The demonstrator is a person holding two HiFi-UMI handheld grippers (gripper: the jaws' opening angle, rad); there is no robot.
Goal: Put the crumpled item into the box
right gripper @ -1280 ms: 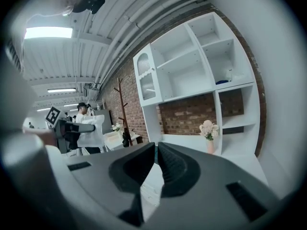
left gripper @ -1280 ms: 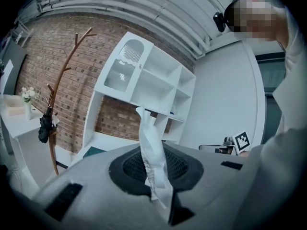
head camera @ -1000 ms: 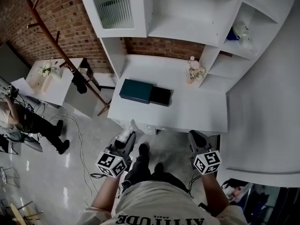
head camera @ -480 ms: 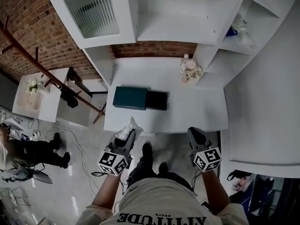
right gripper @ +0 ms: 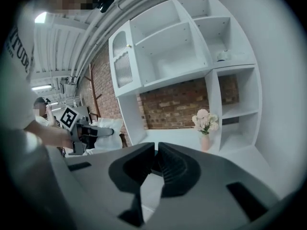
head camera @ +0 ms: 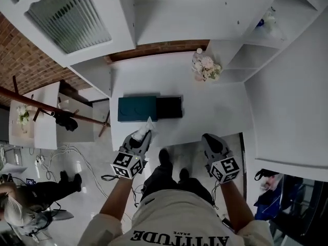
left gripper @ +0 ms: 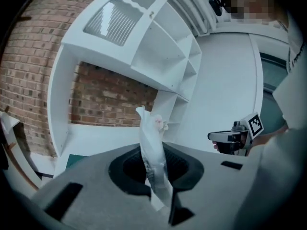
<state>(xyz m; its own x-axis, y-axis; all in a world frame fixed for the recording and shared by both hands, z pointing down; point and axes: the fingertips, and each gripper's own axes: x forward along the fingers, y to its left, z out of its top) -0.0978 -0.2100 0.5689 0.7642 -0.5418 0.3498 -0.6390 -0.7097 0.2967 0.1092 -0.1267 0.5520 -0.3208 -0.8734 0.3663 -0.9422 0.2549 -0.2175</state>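
My left gripper [head camera: 143,137] is shut on a crumpled white item [head camera: 148,126], which sticks up from between the jaws as a twisted strip [left gripper: 152,147]. It hangs over the white desk's front edge [head camera: 169,140], just in front of the box. The box has a teal part [head camera: 137,108] and an open black part [head camera: 169,107] lying side by side on the desk. My right gripper [head camera: 208,139] is at the desk's front edge to the right, its jaws [right gripper: 157,159] shut with nothing between them.
A vase of pale flowers [head camera: 205,68] stands at the back right of the desk. White shelving [right gripper: 192,47] rises over it against a brick wall [left gripper: 110,97]. A wooden coat rack [head camera: 46,104] and a small table [head camera: 38,122] stand to the left.
Both grippers have moved forward to the desk. The left one, still holding the crumpled item, now reaches over the front edge close to the box.
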